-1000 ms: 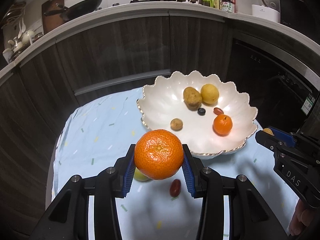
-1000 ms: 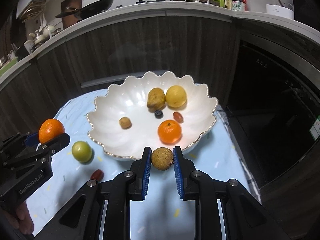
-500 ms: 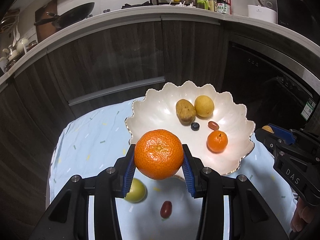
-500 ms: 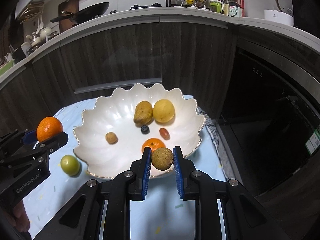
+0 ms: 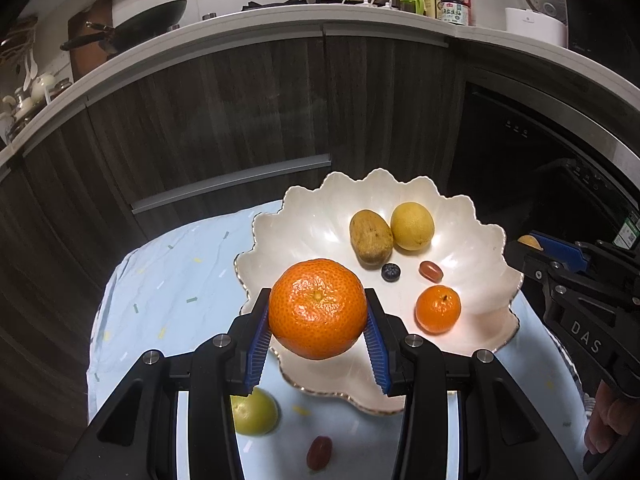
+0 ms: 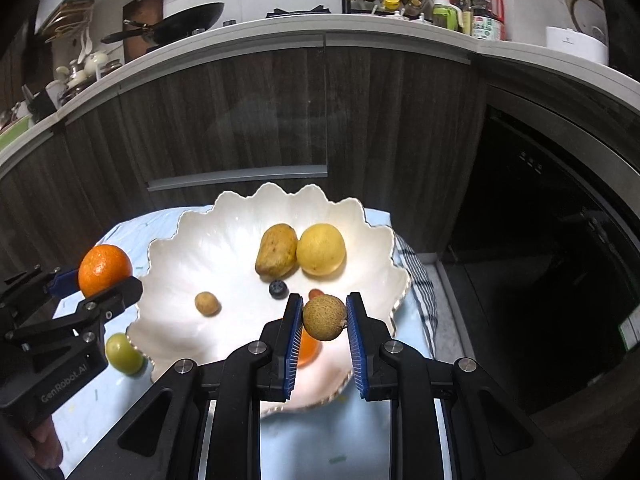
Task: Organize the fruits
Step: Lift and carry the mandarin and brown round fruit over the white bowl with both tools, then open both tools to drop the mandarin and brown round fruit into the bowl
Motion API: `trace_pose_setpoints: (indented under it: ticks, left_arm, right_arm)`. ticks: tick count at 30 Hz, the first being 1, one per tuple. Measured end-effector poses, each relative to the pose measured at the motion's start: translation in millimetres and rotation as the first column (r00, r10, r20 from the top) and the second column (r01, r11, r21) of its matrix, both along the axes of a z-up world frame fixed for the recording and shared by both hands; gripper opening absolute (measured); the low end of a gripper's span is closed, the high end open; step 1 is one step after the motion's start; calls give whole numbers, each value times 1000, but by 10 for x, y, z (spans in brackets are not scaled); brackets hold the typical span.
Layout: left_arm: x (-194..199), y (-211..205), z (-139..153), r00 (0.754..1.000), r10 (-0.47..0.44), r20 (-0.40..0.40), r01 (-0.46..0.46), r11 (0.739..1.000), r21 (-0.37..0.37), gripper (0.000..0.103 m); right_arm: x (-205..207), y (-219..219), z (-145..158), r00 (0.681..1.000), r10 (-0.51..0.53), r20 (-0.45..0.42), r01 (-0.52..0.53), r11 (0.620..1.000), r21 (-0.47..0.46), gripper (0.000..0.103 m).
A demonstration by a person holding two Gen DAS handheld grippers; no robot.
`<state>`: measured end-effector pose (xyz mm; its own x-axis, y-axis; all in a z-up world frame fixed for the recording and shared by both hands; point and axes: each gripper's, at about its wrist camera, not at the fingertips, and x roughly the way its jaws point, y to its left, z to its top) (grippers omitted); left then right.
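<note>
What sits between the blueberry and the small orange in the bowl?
Nothing: bare white bowl floor separates the blueberry and small orange. A red grape lies off to the side. Left wrist view shows it.

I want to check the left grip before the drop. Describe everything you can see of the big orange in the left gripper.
The big orange is round, bright orange, with glossy dimpled peel and a small navel facing the camera. It looks whole and unmarked. The left gripper clamps it at its sides between ribbed blue pads, lifted off the cloth, in front of the near rim of the white scalloped bowl. Only the pads touch it.
</note>
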<state>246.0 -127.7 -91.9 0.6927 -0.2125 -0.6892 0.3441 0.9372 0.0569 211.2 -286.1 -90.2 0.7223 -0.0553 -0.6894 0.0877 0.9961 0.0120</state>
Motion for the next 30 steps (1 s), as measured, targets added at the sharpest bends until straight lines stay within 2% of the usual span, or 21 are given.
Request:
trace_pose_setpoints:
  ticks: [18, 30]
  left_arm:
    - [293, -164, -208, 998, 35, -49, -35, 999, -10, 42]
    - [355, -162, -369, 996, 31, -88, -31, 1000, 0, 43]
  right_arm:
    - [492, -158, -204, 998, 44, -36, -45, 998, -31, 23]
    - [612, -104, -283, 996, 70, -55, -72, 997, -36, 23]
